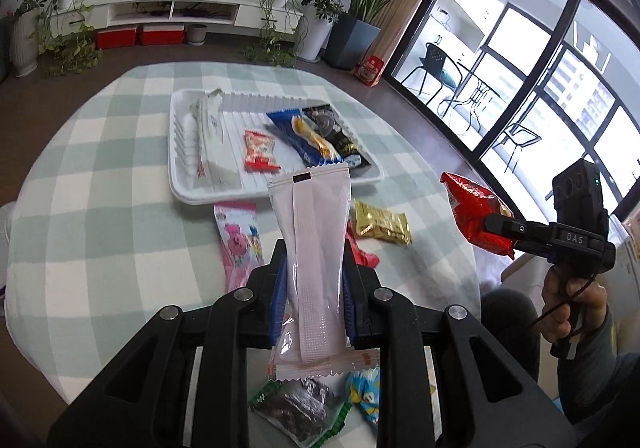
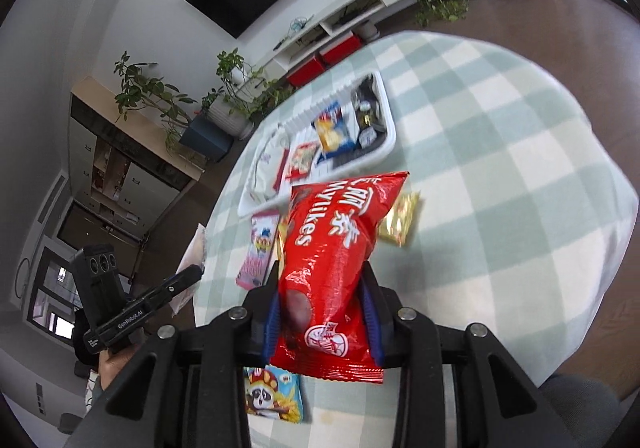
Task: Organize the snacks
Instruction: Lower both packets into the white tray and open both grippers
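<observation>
My left gripper (image 1: 314,248) is shut on a long pale pink-white packet (image 1: 312,208), held above the checked tablecloth in front of the white tray (image 1: 180,184). My right gripper (image 2: 320,272) is shut on a red snack bag (image 2: 332,248), also lifted off the table. From the left wrist view, that red bag (image 1: 472,208) hangs at the right in the right gripper (image 1: 496,224), with a hand on the handle. The right wrist view has the left gripper (image 2: 192,274) at lower left. The tray (image 2: 390,128) holds several packets: white, red, blue and black.
Loose on the cloth lie a gold packet (image 1: 382,226), a pink cartoon packet (image 1: 240,244), a small red wrapper (image 1: 362,254), a green-edged dark packet (image 1: 300,412) and a blue panda packet (image 2: 272,394). Potted plants, a TV shelf and glass doors stand beyond the table.
</observation>
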`<state>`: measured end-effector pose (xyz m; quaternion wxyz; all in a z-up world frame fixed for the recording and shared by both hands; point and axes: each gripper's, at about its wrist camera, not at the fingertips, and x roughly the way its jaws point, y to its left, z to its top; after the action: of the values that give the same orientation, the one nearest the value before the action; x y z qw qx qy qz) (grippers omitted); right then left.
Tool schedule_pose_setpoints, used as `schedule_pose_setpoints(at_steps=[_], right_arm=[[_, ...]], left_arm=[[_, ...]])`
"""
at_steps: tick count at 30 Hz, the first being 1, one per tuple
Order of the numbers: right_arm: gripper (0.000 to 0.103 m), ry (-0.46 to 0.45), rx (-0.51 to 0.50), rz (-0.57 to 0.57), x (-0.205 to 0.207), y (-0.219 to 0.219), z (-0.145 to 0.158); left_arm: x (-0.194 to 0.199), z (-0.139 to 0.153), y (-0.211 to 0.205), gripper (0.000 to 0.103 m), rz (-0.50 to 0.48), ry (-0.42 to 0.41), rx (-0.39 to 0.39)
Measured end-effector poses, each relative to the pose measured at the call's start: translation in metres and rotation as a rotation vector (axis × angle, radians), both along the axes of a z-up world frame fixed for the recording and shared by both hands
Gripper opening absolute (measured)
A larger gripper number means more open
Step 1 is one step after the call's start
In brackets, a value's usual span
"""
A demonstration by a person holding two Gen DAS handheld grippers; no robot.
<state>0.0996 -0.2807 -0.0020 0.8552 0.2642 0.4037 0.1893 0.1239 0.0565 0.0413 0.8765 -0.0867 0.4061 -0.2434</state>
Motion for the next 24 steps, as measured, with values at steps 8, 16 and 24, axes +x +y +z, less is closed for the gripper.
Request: schedule_pose_setpoints(at_steps=[8,16,24], right_arm=[[0.037,-0.163,-0.074,0.037,0.052,0.021,0.058],[0.037,-0.161,-0.146,0.109,0.133,0.069,0.053],[0.037,-0.068,-0.236,0.133,0.183,0.103,0.006]], left_arm=[[0.080,0.034,-0.019,0.021,0.016,-0.049,0.035],[0.174,0.015,-0.038,0.021,0.048,-0.015,0.127],[0.223,-0.044,-0.046,0.021,0.065,0.039,0.187]])
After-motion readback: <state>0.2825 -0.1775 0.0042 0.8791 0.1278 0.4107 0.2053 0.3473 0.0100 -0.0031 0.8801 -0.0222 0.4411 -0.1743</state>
